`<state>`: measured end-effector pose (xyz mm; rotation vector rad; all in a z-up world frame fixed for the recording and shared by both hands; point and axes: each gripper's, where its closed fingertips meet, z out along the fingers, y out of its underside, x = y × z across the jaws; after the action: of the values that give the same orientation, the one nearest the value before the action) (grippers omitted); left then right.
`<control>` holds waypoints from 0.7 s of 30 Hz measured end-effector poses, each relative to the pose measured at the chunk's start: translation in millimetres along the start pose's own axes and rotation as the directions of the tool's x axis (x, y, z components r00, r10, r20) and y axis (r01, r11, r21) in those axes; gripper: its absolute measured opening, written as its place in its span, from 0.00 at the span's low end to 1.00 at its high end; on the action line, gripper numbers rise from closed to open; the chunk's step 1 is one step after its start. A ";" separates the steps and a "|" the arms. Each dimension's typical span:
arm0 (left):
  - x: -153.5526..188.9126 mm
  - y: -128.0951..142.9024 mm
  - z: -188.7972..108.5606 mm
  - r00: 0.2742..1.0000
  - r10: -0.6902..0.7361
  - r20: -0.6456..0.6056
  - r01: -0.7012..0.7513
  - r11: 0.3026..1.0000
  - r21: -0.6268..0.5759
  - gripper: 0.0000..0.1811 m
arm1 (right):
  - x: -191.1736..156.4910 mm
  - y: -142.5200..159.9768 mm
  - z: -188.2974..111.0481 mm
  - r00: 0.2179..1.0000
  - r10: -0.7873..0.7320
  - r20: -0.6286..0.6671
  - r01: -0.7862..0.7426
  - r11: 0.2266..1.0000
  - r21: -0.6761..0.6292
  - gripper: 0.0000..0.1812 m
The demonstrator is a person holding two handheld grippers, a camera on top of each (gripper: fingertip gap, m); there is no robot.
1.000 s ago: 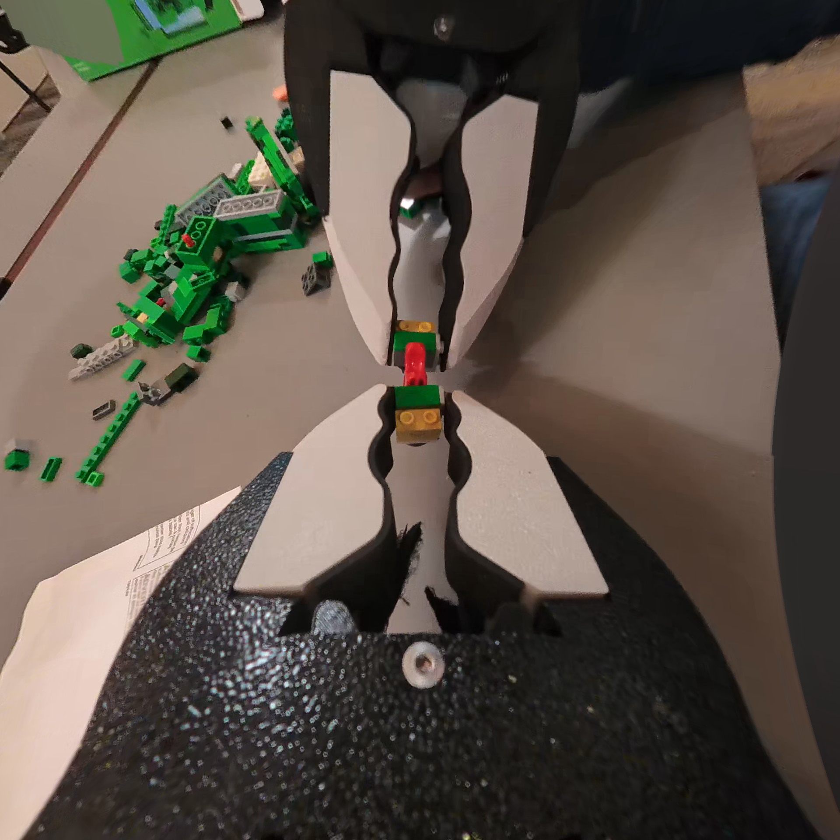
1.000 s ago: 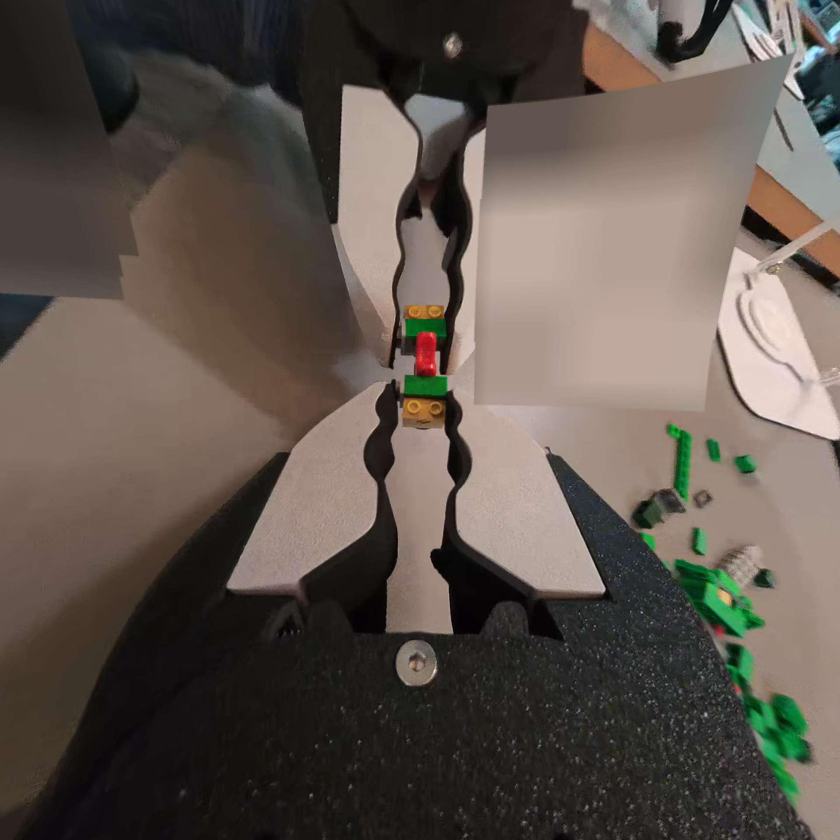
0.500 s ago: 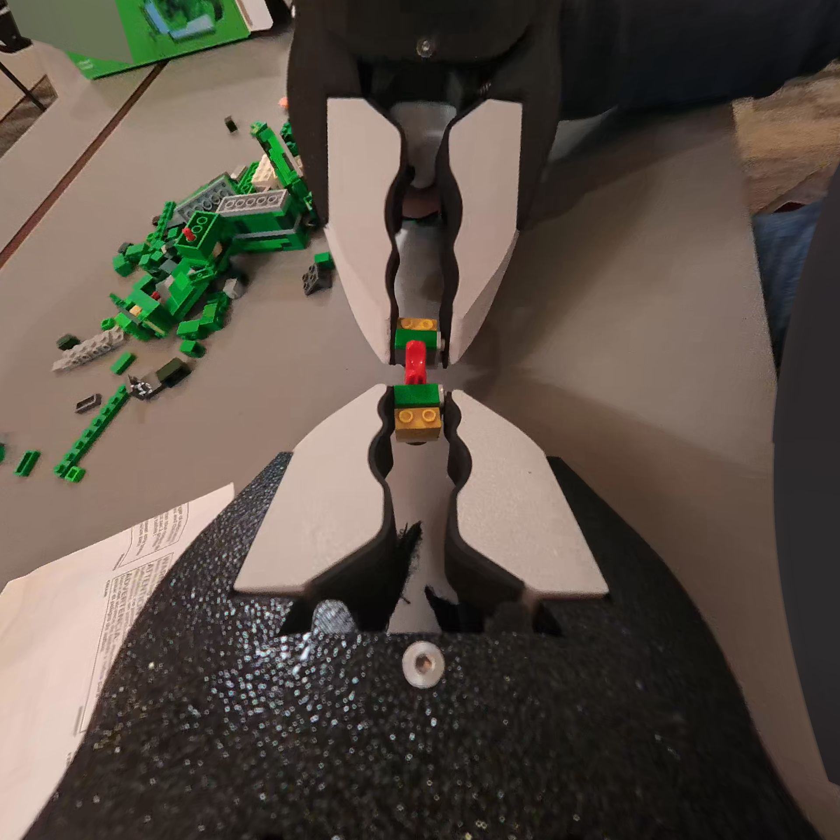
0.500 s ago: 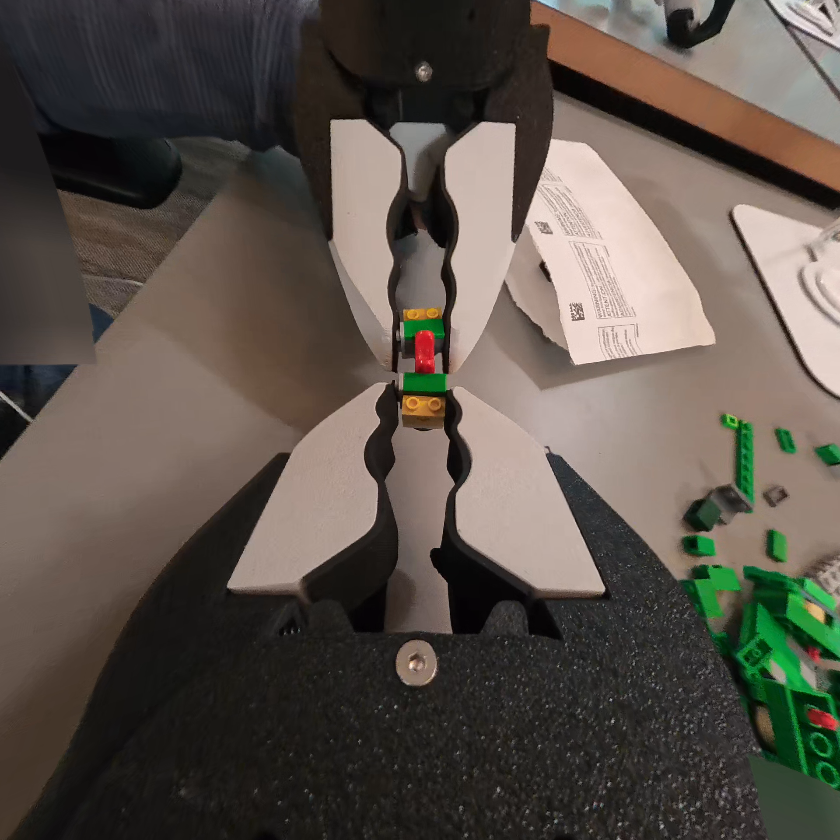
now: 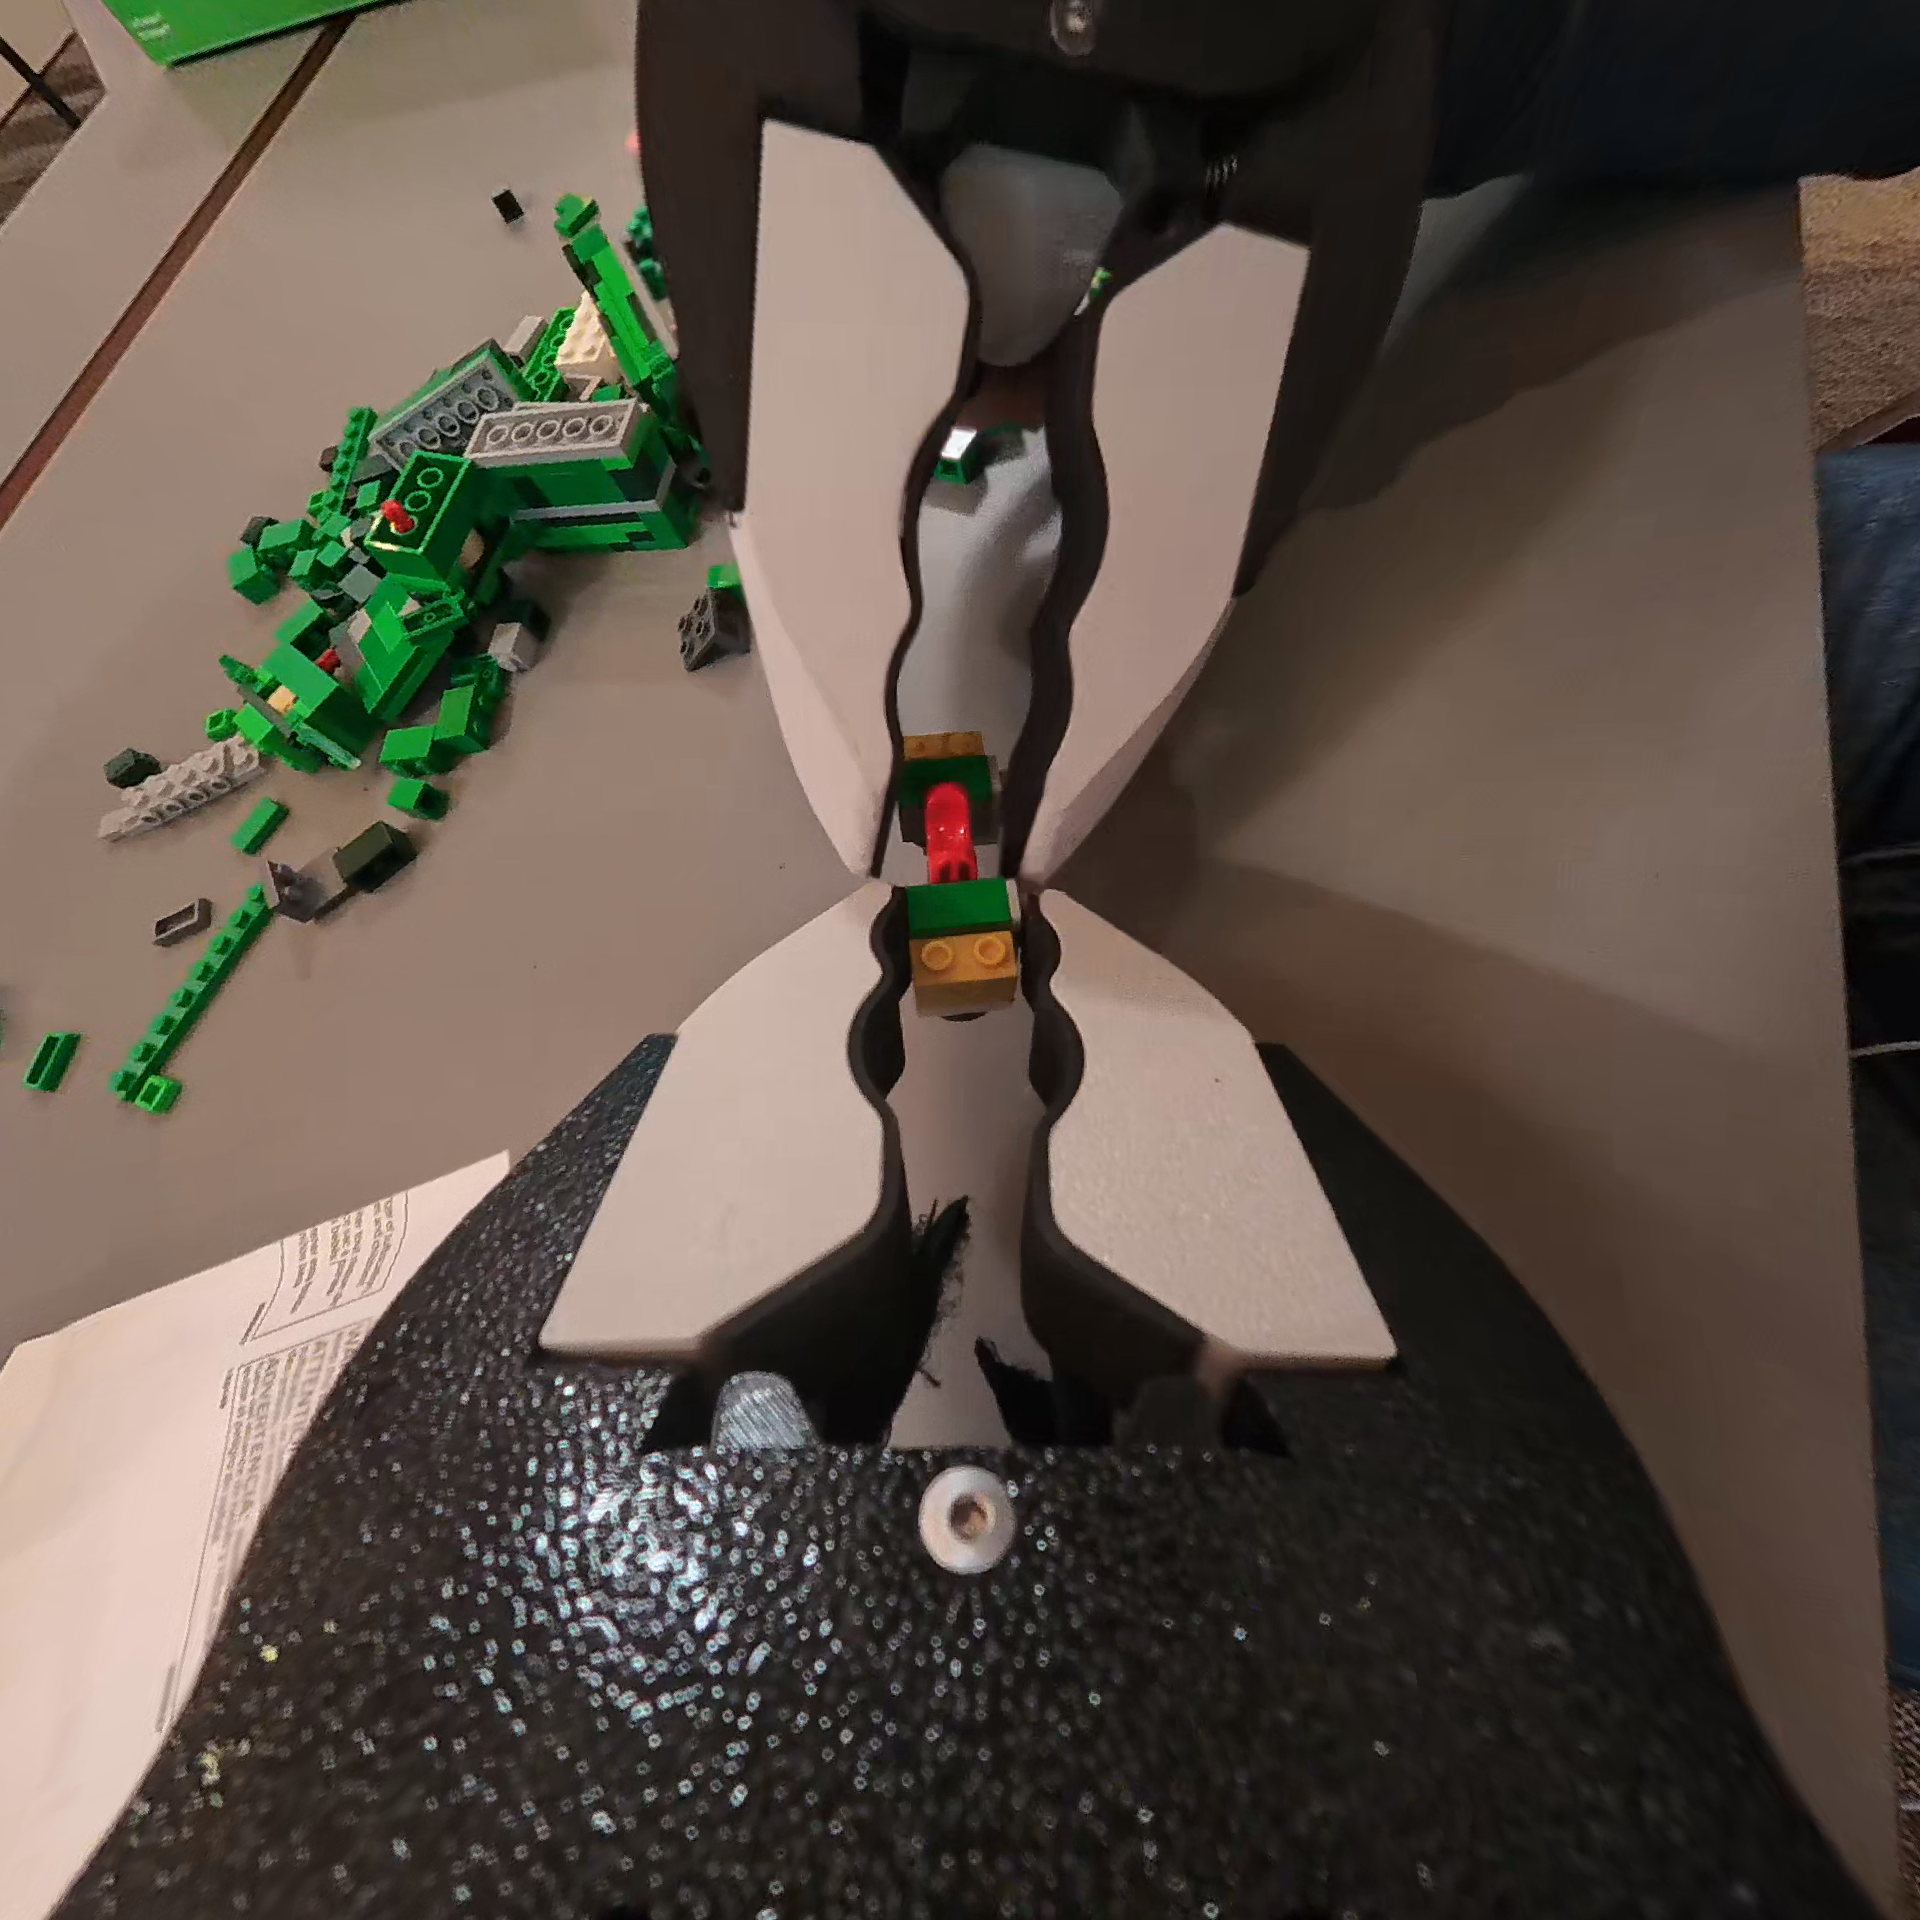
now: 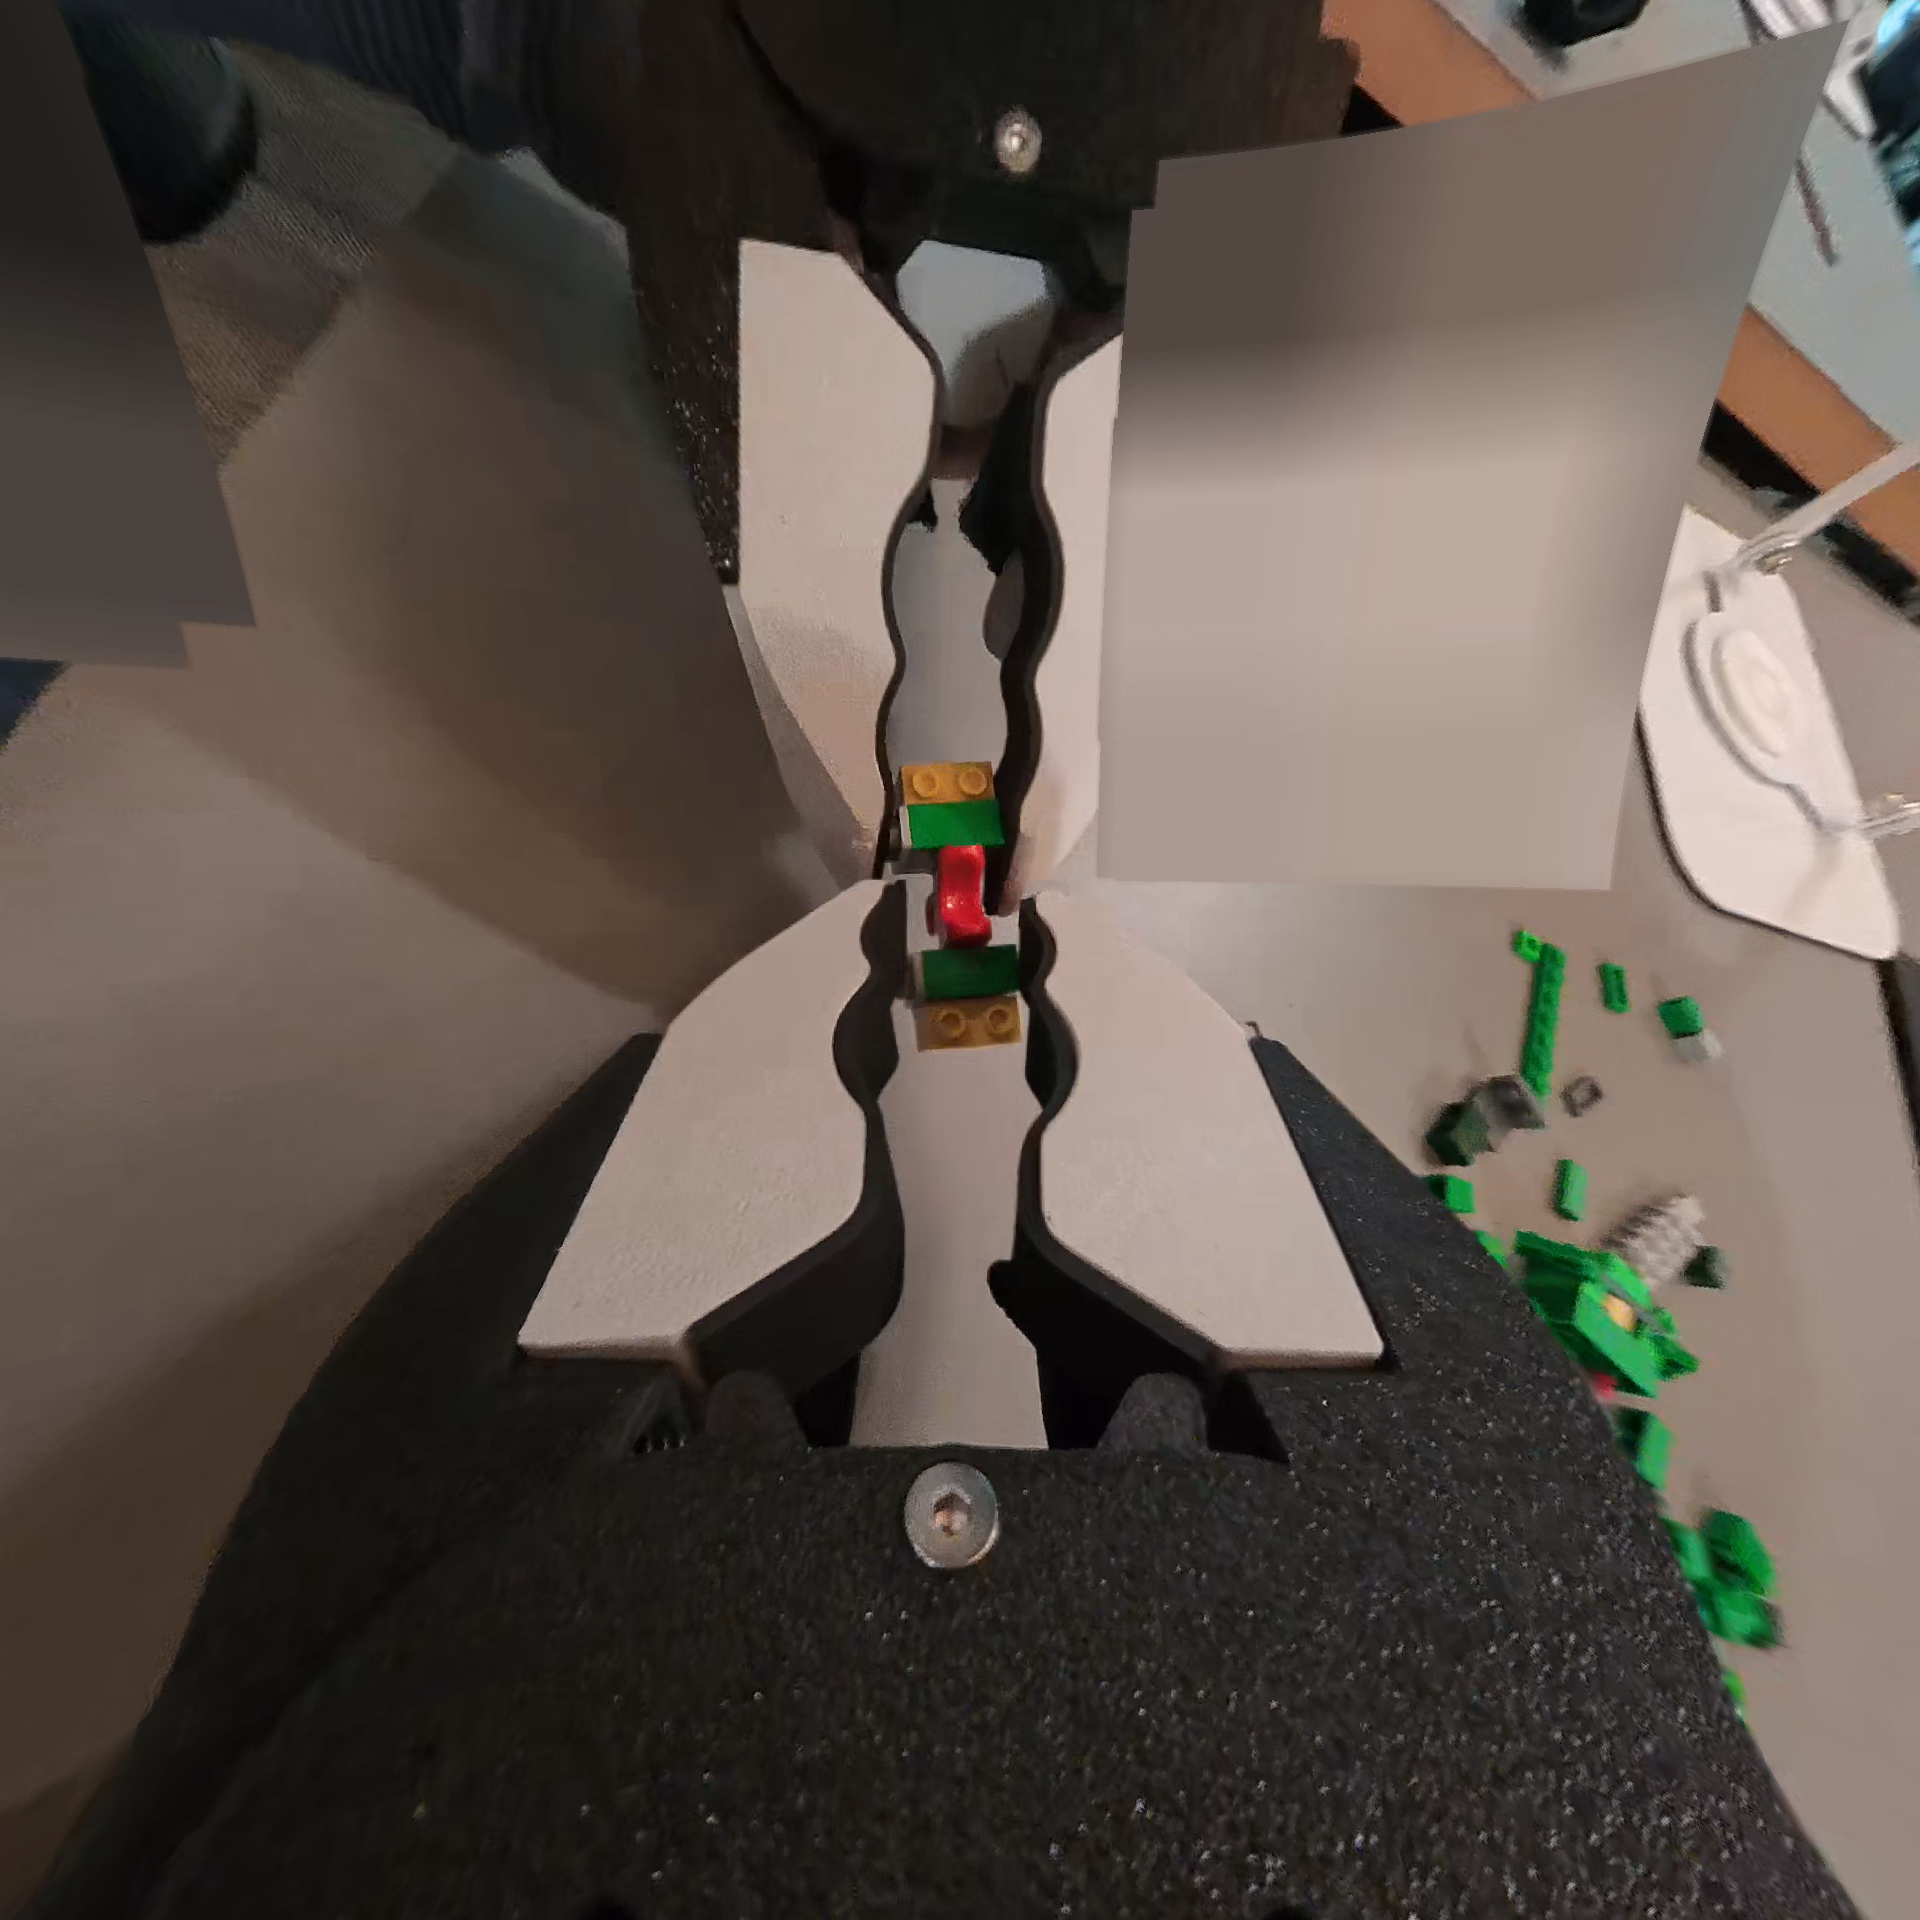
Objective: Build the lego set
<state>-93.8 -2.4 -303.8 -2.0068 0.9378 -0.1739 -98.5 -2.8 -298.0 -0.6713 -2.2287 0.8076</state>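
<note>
The left gripper (image 5: 961, 940) and right gripper (image 6: 961, 987) face tip to tip above the bench (image 5: 1455, 831), each clenched on a green-and-yellow brick stack (image 5: 961, 940). Against half a second ago, the red connector (image 6: 961, 899) looks more exposed and tilted; probably the halves are parting or twisting, not seating.

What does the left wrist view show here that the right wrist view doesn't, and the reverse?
Only the left wrist view shows the green box corner, the printed paper sheet and the grey holed bricks. Only the right wrist view shows a white tray and blurred patches. Both show the two grippers tip to tip, each shut on a green-and-yellow brick stack, with a red piece between.
</note>
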 end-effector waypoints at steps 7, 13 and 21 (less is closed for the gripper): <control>2.3 0.3 3.9 1.000 0.019 -0.011 -0.019 1.000 -0.004 0.11 | -2.7 8.2 0.6 0.992 -0.127 -0.018 0.124 0.986 -0.108 0.10; 2.2 5.7 6.0 0.999 0.048 0.000 -0.048 0.998 -0.048 0.12 | -4.2 15.1 3.4 0.999 -0.050 0.009 0.051 0.991 -0.126 0.10; -14.2 -3.7 -22.1 0.995 -0.100 -0.005 0.100 0.990 0.102 0.12 | 12.9 22.2 -10.2 0.999 -0.001 -0.053 -0.007 0.990 -0.140 0.10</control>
<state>-111.6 -6.3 -284.6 -1.9601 0.8122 -0.2722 -94.3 24.2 -302.2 -0.7541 -2.2520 0.6309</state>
